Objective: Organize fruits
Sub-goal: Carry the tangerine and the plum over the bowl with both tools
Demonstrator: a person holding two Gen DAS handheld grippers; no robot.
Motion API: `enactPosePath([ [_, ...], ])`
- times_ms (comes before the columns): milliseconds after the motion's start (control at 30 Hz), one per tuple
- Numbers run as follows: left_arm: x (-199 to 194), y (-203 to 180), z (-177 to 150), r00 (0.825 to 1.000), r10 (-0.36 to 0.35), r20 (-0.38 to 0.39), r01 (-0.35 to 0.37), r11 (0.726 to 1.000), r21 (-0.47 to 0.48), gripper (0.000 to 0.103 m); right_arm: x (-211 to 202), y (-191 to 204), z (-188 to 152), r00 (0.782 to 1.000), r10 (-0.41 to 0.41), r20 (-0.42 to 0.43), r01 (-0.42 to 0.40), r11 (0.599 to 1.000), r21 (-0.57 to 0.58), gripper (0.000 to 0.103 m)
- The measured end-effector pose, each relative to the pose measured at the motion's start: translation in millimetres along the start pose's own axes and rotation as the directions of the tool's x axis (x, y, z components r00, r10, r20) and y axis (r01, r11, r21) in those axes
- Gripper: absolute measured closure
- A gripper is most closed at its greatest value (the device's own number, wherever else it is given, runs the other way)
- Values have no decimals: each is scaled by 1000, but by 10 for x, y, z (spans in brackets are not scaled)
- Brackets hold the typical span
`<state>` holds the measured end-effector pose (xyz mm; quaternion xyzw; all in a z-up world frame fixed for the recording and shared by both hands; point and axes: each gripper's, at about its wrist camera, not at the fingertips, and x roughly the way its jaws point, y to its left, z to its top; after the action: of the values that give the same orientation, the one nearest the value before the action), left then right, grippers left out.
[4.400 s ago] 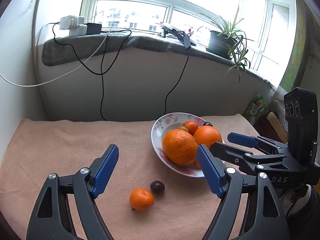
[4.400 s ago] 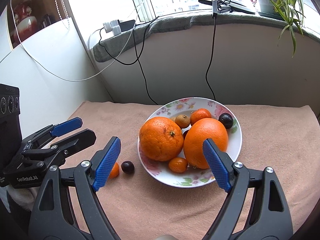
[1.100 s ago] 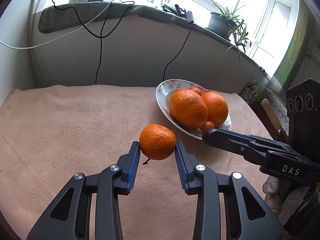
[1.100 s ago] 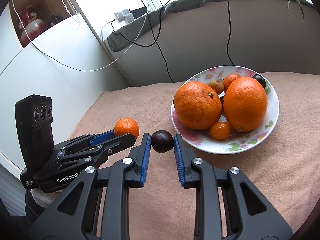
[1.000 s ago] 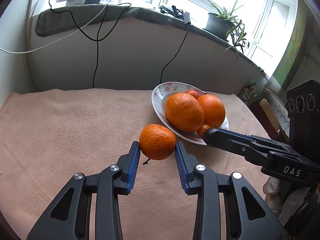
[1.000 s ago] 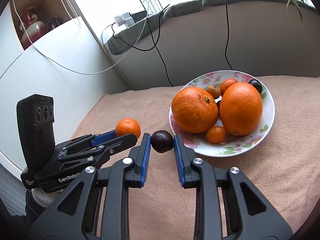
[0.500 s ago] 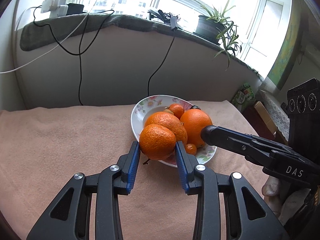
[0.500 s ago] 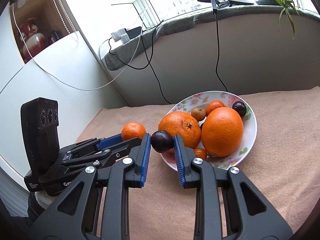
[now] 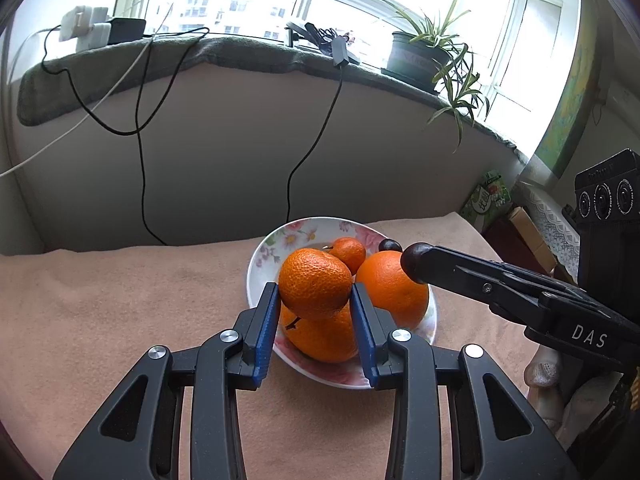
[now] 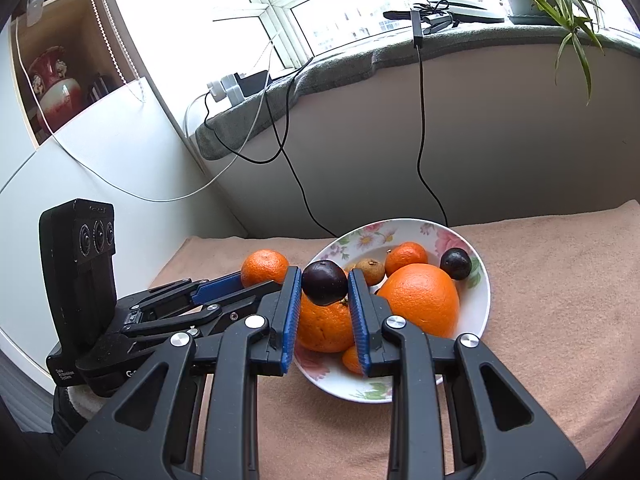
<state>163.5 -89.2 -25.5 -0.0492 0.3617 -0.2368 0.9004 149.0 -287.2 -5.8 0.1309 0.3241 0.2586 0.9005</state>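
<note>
Orange-skinned mandarin (image 9: 315,283): firm, light, left gripper (image 9: 316,305) pinches its widest part | plum (image 10: 324,282): smooth, slippery, bruisable, right gripper (image 10: 325,287) clamps mid-body | bowl (image 10: 482,300): crowded, release gently.

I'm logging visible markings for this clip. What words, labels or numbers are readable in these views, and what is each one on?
"DAS": white letters on the right gripper body, left wrist view.
Small white print on the left gripper body, right wrist view: too small to read, partly hidden.
Green carton beside the table: printed characters, blurred.
Lettering on top of the right gripper's camera block: too faint to read.
</note>
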Motion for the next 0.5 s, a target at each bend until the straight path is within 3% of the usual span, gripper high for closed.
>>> enactPosePath([
  [500, 277, 106, 234, 1000, -18, -21, 17, 1000, -10, 69, 251, -169, 153, 999, -46, -17, 46, 999, -5, 78],
])
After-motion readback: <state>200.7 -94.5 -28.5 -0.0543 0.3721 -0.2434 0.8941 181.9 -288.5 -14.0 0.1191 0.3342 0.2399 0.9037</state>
